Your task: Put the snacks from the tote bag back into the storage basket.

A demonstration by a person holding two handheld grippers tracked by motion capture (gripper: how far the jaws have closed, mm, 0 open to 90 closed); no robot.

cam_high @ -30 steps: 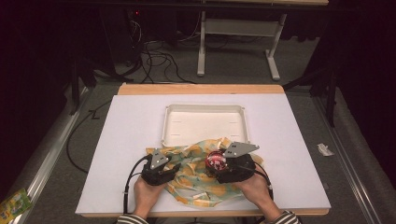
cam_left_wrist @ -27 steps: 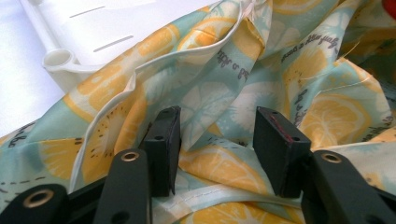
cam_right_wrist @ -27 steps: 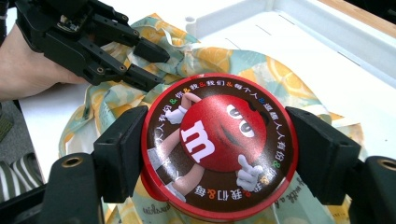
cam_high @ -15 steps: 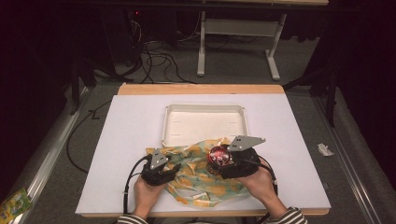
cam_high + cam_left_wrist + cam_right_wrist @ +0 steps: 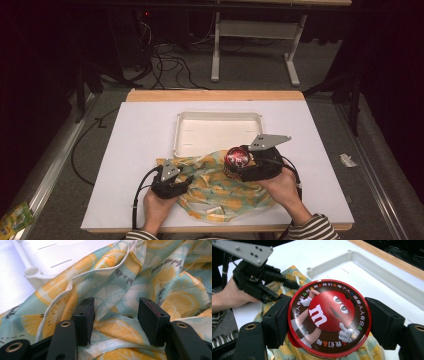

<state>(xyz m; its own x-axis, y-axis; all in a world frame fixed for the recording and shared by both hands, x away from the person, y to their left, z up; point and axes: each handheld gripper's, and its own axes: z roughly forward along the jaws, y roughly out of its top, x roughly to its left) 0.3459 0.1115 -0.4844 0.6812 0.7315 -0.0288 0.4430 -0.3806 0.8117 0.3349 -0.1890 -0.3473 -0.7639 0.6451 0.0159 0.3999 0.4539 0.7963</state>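
Note:
A lemon-print cloth [image 5: 220,186] lies crumpled on the white table near its front edge. My right gripper [image 5: 239,165] is shut on a round red candy tin [image 5: 237,158] and holds it just above the cloth's right part; in the right gripper view both pads press the tin [image 5: 328,315] at its sides. My left gripper [image 5: 188,181] rests at the cloth's left end. Its jaws have just been opening and stand apart [image 5: 116,312], with cloth [image 5: 125,277] lying loose between them and not pinched.
A shallow white tray [image 5: 218,116] sits just behind the cloth, at the table's middle; its corner [image 5: 32,272] shows beside the cloth. The white table top [image 5: 140,145] spreads to both sides. Cables and desk legs stand on the floor beyond.
My right gripper has lifted the red tin up and slightly away from the cloth. The left gripper has stayed in place on the cloth.

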